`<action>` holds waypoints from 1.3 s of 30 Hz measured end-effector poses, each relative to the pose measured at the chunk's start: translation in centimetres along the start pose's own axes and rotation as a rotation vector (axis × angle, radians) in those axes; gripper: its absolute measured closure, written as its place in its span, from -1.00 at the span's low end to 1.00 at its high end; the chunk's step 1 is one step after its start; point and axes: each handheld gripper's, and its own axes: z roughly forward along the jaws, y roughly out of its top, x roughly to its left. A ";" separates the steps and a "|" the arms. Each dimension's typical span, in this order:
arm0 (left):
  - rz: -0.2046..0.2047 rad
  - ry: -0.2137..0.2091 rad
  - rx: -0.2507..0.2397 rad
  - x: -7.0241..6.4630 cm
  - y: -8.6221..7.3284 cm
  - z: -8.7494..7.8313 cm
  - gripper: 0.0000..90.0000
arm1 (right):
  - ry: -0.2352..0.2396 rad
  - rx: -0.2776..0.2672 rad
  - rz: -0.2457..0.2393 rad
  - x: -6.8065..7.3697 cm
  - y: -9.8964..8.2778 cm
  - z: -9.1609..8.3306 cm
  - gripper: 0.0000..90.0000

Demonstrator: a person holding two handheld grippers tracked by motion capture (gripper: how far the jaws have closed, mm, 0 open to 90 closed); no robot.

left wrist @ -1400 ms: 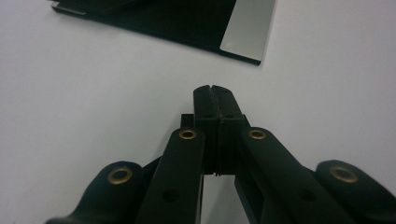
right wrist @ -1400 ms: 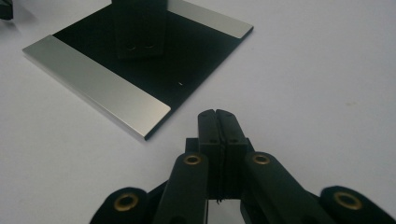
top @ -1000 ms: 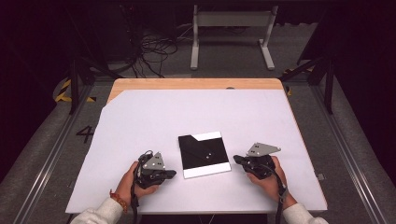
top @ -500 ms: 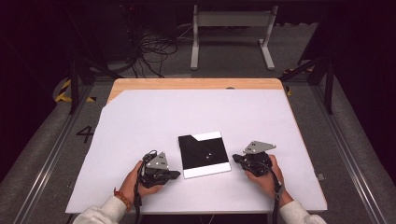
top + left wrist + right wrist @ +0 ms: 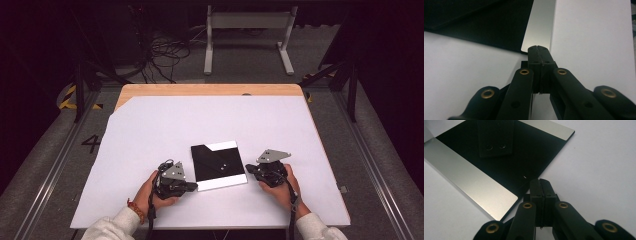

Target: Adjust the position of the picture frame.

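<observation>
High view: black plate [image 5: 218,165] lies flat on the white sheet [image 5: 210,125], near the person's edge of the table, between the two grippers. Plate is square-ish, turned slightly off the table's lines. Pale silver strips run along its near edge and part of its far edge. Two small bright dots sit near its middle.

Left gripper [image 5: 192,187] rests on the sheet just beside the plate's near left corner, held in the left hand [image 5: 150,192]. Left gripper view: jaws pressed together, nothing between them, tip [image 5: 538,50] right at the end of the silver strip [image 5: 540,22]; cannot tell whether it touches.

Right gripper [image 5: 248,169] sits just beside the plate's right edge, in the right hand [image 5: 282,190], grey three-cornered plate [image 5: 272,155] on top. Right gripper view: jaws likewise pressed together and empty, tip [image 5: 540,183] at the plate's black edge near a corner. A raised black block [image 5: 495,136] with two holes stands on the plate farther off.

Outward: wooden table edge [image 5: 210,90] shows beyond the sheet. Grey floor around, cables [image 5: 165,52] and a white frame [image 5: 247,30] behind the table
</observation>
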 end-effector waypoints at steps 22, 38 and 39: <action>0.045 -0.046 0.018 -0.9 1.6 1.5 1.00 | 0.043 0.008 0.012 -1.5 0.2 0.1 1.00; 0.092 0.009 0.038 -1.1 1.9 1.4 0.98 | 0.014 -0.003 0.045 -3.3 1.1 1.2 1.00; 0.082 0.001 0.033 -1.0 1.8 1.4 0.98 | 0.010 -0.003 0.049 -3.4 1.2 1.4 1.00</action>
